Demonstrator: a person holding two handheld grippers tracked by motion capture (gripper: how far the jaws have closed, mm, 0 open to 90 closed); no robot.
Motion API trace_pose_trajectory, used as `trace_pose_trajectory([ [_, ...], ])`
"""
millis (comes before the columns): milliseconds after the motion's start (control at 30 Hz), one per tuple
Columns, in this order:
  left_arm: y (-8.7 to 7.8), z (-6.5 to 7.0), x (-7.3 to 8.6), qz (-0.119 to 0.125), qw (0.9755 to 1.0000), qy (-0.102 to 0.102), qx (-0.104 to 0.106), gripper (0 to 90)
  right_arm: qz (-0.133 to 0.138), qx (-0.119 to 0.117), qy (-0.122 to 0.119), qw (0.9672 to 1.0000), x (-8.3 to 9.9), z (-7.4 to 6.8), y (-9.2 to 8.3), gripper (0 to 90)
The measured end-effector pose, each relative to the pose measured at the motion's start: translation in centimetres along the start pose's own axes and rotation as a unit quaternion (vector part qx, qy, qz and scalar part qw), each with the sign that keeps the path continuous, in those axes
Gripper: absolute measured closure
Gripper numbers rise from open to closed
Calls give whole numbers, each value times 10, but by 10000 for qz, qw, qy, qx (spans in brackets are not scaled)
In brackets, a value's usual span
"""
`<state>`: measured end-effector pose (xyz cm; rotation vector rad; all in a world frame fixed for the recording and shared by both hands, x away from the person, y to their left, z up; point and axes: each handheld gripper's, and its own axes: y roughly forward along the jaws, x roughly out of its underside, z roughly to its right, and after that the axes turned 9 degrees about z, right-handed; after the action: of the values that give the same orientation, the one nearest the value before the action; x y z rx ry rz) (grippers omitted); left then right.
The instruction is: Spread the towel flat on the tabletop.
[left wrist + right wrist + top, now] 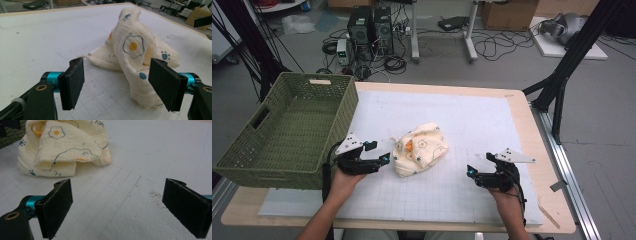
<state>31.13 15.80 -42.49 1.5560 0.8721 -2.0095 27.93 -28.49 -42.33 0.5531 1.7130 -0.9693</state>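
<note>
1 soft, crumpled cream cloth [419,149] with a fried-egg and paw print lies near the centre of the high view on the white gridded mat [472,120]; 1 green woven basket [287,130] stands at the left. 2 grippers rest low on the mat: the left gripper [386,159], jaws wide apart, just beside the cloth's left edge; the right gripper [470,171], jaws also apart, at lower right, well apart from the cloth.

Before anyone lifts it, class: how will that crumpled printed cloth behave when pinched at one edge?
The cloth lies in soft folds, so it will probably hang limp and unfold. It looks thin, likely light. Its crinkled weave suggests the left tongs, open beside it, should not slip.
</note>
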Motion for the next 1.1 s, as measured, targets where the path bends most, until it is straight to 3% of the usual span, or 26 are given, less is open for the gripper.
trace_pose_trajectory([
  [167,0,0,0,-13,10000,-36,49,306,-137,-182,59,9997,-1,-1,6,88],
  [367,-3,-1,-2,7,10000,-94,16,307,-313,-338,-52,9989,-5,-9,18,105],
  [433,-4,-1,-2,15,9999,-107,13,307,-353,-560,-40,9978,-8,-11,23,235],
  [633,-4,-3,-2,-29,9999,-145,34,320,-233,-683,52,9974,-15,-19,35,288],
  [733,-4,-2,-1,-55,9999,-137,-4,334,-133,-772,11,9969,-22,-28,53,333],
  [833,-4,-1,0,-68,9999,-130,-8,340,-210,-775,-47,9968,-25,-34,65,349],
  [1000,-3,0,1,-85,9999,-134,10,346,-563,-675,-158,9960,-26,-52,99,448],
  [1100,-2,0,1,-108,9999,-133,14,349,-901,-639,-411,9930,-23,-59,113,637],
])
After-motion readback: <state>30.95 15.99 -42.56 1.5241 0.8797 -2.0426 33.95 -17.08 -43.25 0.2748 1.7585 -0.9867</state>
